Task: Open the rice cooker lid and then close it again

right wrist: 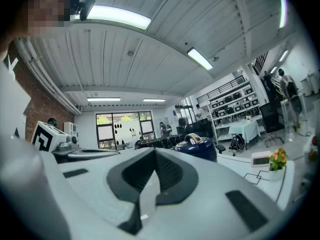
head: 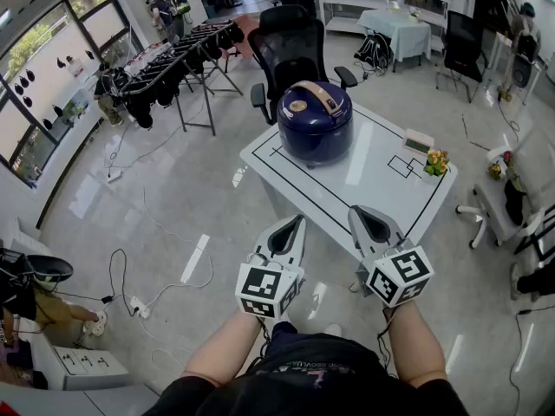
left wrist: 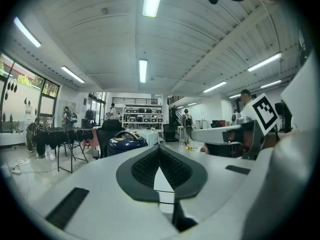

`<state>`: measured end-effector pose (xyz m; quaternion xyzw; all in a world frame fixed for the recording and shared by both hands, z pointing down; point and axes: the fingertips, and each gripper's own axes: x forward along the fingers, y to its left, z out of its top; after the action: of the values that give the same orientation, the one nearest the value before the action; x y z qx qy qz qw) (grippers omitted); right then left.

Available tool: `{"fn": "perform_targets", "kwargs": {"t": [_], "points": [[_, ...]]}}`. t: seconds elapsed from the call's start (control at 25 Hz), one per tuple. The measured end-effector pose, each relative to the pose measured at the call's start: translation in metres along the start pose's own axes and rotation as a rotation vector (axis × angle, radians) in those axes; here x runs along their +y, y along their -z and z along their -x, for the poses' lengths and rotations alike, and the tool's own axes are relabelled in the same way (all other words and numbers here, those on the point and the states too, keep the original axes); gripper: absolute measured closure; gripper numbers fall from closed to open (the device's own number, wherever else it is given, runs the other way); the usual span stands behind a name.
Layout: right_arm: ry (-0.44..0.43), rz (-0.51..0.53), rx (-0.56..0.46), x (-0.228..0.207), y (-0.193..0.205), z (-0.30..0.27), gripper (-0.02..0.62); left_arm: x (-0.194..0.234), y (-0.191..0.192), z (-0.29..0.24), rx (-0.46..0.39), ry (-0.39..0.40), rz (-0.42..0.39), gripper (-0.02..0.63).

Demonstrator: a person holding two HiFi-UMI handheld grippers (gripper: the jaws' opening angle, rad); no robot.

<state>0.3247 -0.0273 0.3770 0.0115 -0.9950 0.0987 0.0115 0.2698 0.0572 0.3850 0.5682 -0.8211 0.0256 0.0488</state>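
Left gripper (head: 299,223), table (head: 364,170) (cooker (head: 315,121), flowers (head: 435,162), timer (head: 419,140))

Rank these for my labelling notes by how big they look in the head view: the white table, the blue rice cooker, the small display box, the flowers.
1. white table
2. rice cooker
3. display box and flowers: both tiny and about alike at the table's far right, so I won't rank them.

Held left tool (head: 298,221) and right tool (head: 358,211) side by side at lower centre of the frame, jaws together, empty, over the white worktop's (head: 381,185) near edge. Saw navy rice cooker (head: 315,128), lid (head: 303,102) down, at worktop's upper left, black chair (head: 293,46) behind.
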Motion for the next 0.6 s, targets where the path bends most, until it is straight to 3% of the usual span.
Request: {"fn": "perform_targets", "kwargs": {"t": [0.6], "points": [[0.038, -0.063, -0.026, 0.002, 0.008, -0.043, 0.594, 0.048, 0.014, -0.008, 0.014, 0.027, 0.013, 0.605]]}}
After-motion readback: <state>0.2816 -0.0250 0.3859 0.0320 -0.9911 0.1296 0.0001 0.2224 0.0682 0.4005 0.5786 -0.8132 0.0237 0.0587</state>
